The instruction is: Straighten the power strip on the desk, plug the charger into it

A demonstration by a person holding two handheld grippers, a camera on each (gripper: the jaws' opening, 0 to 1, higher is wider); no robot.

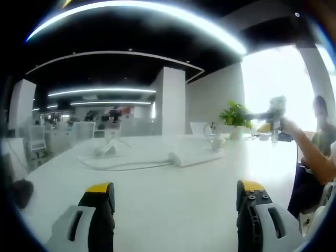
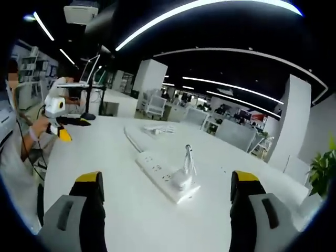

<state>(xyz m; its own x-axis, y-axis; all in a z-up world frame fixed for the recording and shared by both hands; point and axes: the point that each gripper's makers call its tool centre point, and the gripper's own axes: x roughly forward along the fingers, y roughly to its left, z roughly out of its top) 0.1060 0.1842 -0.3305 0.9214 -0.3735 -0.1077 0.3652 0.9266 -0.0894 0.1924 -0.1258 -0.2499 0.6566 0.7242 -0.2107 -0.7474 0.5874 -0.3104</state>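
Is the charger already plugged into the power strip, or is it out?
Plugged in: in the right gripper view, the charger stands on the power strip.

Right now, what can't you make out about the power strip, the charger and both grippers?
- Power strip sockets: too small in the right gripper view to count the free ones.
- Charger: on the strip's near end; whether it is fully seated is blurred.
- Power strip top face: seen edge-on in the left gripper view and washed out by window glare.
- Cable: its far end fades into the white desk.
- Left gripper, right gripper: bodies cut off by the bottom edge.
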